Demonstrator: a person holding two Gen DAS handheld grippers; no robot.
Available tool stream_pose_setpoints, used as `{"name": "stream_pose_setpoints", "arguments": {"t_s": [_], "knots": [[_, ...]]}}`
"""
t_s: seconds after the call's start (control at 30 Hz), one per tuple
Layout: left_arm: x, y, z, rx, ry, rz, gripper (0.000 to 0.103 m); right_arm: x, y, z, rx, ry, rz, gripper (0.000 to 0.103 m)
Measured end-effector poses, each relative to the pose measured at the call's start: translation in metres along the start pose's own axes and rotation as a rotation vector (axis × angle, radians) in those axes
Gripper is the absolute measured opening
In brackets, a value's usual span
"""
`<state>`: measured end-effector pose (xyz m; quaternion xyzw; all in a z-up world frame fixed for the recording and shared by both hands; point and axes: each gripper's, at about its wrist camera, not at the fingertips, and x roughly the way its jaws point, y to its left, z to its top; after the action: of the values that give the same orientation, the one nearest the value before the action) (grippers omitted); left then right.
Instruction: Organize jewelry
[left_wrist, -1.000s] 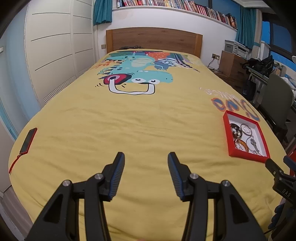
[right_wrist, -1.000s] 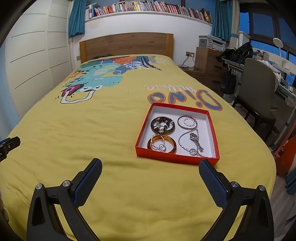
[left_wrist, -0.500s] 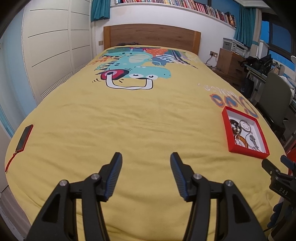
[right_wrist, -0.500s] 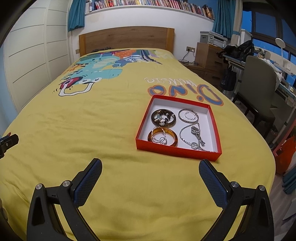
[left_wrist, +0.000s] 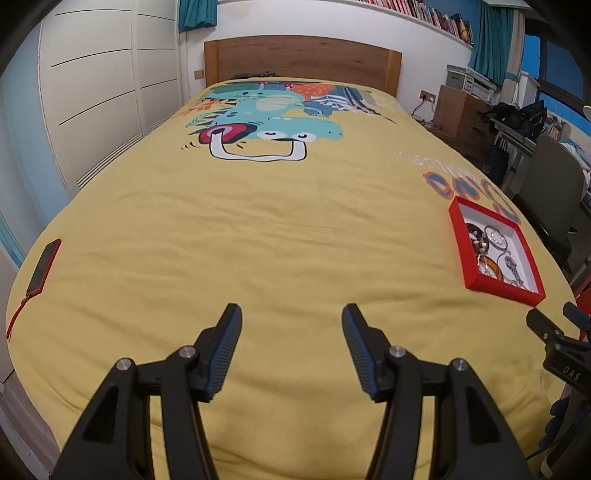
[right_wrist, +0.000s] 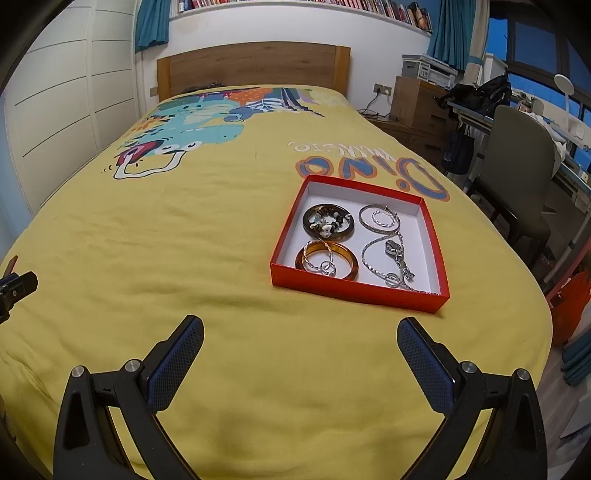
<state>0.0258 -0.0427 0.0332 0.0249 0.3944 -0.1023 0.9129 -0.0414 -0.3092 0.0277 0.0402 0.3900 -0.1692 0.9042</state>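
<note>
Two grippers, left (left_wrist: 291, 314) and right (right_wrist: 300, 328), hover released over yellow bed (right_wrist: 221, 258); red box (right_wrist: 356, 291) at one o'clock, long axis seemingly toward headboard (right_wrist: 255, 64).

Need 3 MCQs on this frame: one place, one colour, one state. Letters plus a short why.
1. Where does the red box sit?
A. on the yellow bedspread
B. on the desk
C. on the floor

2. What colour is the inside of the box?
A. black
B. white
C. blue

3. How is the right tool?
A. shut on a bangle
B. shut with nothing in it
C. open, with nothing in it

Answers:
1 A: the box lies on the bedspread, beyond the right tool.
2 B: white floor and walls show around the jewelry.
3 C: its pads stand far apart, with only bedspread between.
</note>
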Motion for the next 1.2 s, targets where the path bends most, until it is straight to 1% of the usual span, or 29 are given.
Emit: {"name": "stream_pose_setpoints", "arguments": {"t_s": [0.47, 0.67, 0.73, 0.77, 0.8, 0.9, 1.07, 1.2], "knots": [[0.02, 0.006, -0.009, 0.001, 0.049, 0.019, 0.055, 0.013, 0.003, -0.004, -0.011, 0.037, -0.005, 0.102], [0.022, 0.004, -0.01, 0.011, 0.056, 0.027, 0.055, 0.015, 0.001, -0.003, -0.007, 0.045, -0.009, 0.102], [0.022, 0.003, -0.01, 0.013, 0.051, 0.032, 0.057, 0.015, 0.0, -0.002, -0.002, 0.046, -0.012, 0.102], [0.021, 0.003, -0.01, 0.013, 0.05, 0.035, 0.062, 0.015, -0.001, -0.002, 0.001, 0.046, -0.012, 0.102], [0.021, 0.002, -0.011, 0.012, 0.05, 0.035, 0.063, 0.014, -0.002, -0.002, 0.004, 0.045, -0.011, 0.102], [0.02, 0.001, -0.011, 0.015, 0.048, 0.039, 0.063, 0.012, -0.005, -0.001, 0.005, 0.044, -0.011, 0.102], [0.016, -0.006, -0.013, 0.05, 0.053, 0.078, 0.063, 0.009, -0.009, 0.0, -0.004, 0.036, -0.009, 0.102], [0.013, -0.011, -0.013, 0.066, 0.058, 0.092, 0.063, 0.005, -0.014, 0.001, -0.008, 0.027, -0.008, 0.102]]}}
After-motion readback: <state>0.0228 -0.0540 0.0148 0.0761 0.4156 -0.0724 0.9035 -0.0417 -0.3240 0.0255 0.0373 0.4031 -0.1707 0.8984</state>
